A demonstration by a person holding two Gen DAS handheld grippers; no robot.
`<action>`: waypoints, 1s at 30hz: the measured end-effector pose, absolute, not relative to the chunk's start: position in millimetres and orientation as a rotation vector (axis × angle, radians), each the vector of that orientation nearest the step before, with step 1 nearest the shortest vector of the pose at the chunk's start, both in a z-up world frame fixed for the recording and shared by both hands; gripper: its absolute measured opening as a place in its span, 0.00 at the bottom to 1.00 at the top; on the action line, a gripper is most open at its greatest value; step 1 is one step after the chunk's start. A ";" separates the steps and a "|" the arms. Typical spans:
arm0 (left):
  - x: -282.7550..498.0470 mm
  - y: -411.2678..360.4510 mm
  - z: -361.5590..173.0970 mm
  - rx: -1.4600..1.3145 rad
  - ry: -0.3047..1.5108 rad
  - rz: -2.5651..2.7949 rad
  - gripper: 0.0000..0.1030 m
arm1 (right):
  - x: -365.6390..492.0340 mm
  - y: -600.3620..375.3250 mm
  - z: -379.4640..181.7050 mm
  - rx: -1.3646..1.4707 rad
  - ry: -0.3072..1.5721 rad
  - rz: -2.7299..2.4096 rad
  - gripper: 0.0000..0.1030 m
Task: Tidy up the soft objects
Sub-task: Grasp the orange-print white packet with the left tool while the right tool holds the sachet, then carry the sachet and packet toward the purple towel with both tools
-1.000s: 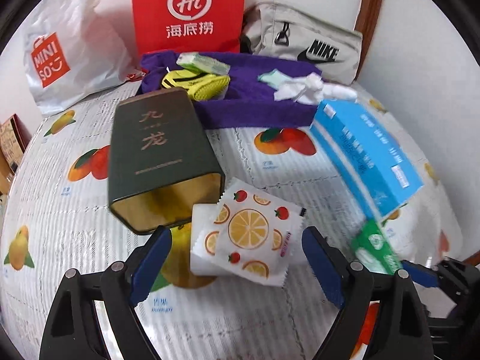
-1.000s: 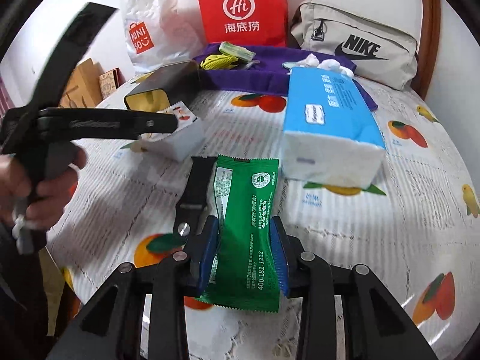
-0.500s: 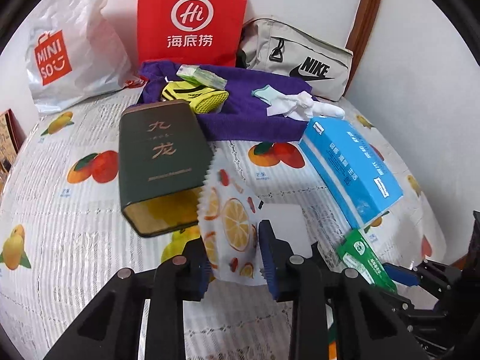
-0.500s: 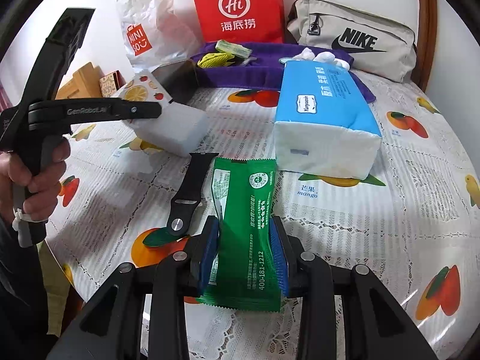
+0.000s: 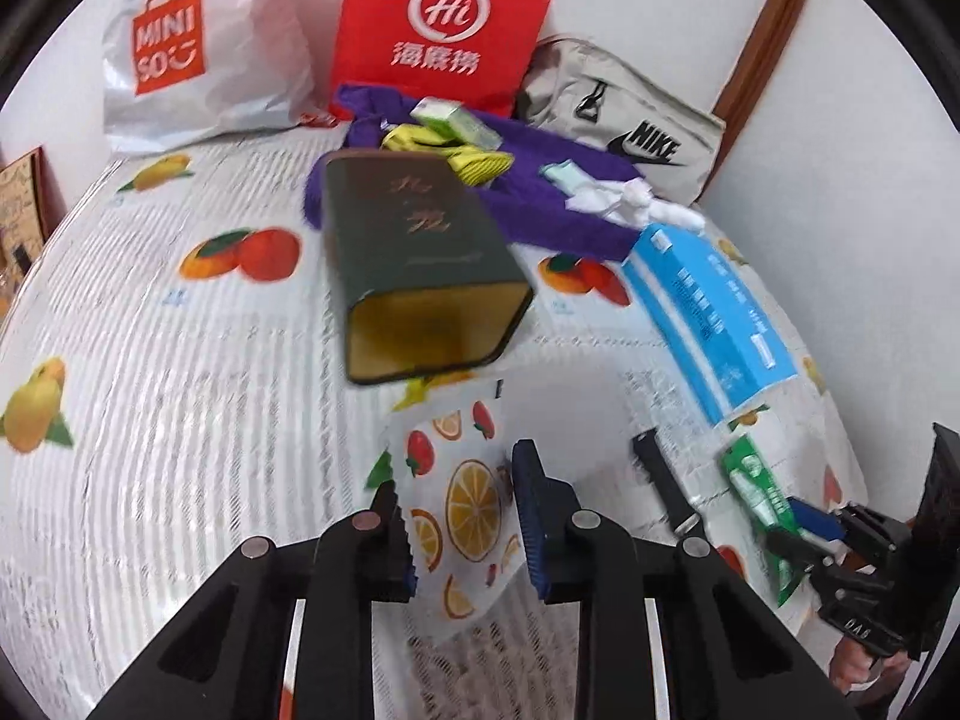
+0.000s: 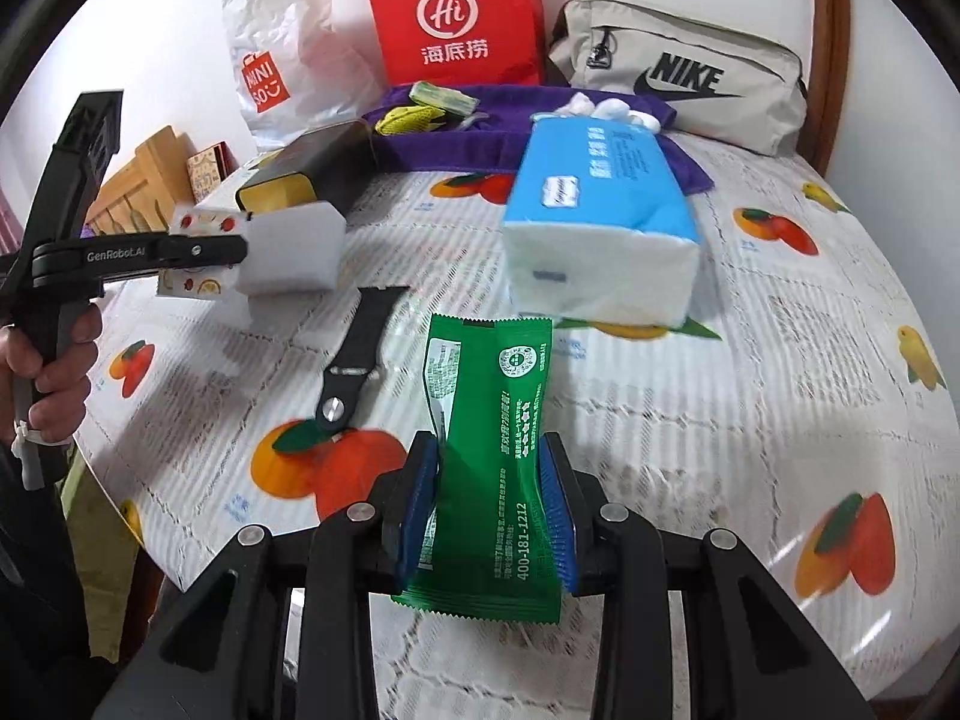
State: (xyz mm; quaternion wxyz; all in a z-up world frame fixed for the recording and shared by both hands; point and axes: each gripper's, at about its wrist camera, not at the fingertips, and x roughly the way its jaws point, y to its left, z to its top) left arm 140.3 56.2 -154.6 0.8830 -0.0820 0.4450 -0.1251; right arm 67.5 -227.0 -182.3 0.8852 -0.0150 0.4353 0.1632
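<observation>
Left wrist view motion-blurred: lettering on dark green tin unreadable. Fruit-print packet hides white block behind it. Right tool cut off at lower right edge. Small print on green sachet mostly illegible.

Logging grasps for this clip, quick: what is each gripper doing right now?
Left gripper: closed on the fruit-print packet.
Right gripper: closed on the green packet.

White walls behind a table under a fruit-print cloth; brown wooden trim at right; wooden chair back at left
</observation>
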 end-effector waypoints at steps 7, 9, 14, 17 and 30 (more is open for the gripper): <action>122.0 60.7 -162.6 -0.164 0.929 -0.269 0.25 | 63.7 -239.5 -185.3 -0.022 0.920 0.300 0.33; 114.9 60.3 -167.1 -0.150 0.935 -0.272 0.25 | 63.2 -242.3 -185.3 -0.021 0.919 0.293 0.33; 105.9 62.1 -176.1 -0.136 0.944 -0.271 0.23 | 63.5 -249.1 -186.7 -0.003 0.917 0.269 0.33; 103.2 64.6 -173.0 -0.158 0.930 -0.273 0.17 | 65.5 -251.7 -188.7 0.007 0.917 0.255 0.33; 96.8 63.2 -149.2 -0.189 0.893 -0.266 0.05 | 62.6 -256.8 -170.2 0.055 0.881 0.271 0.26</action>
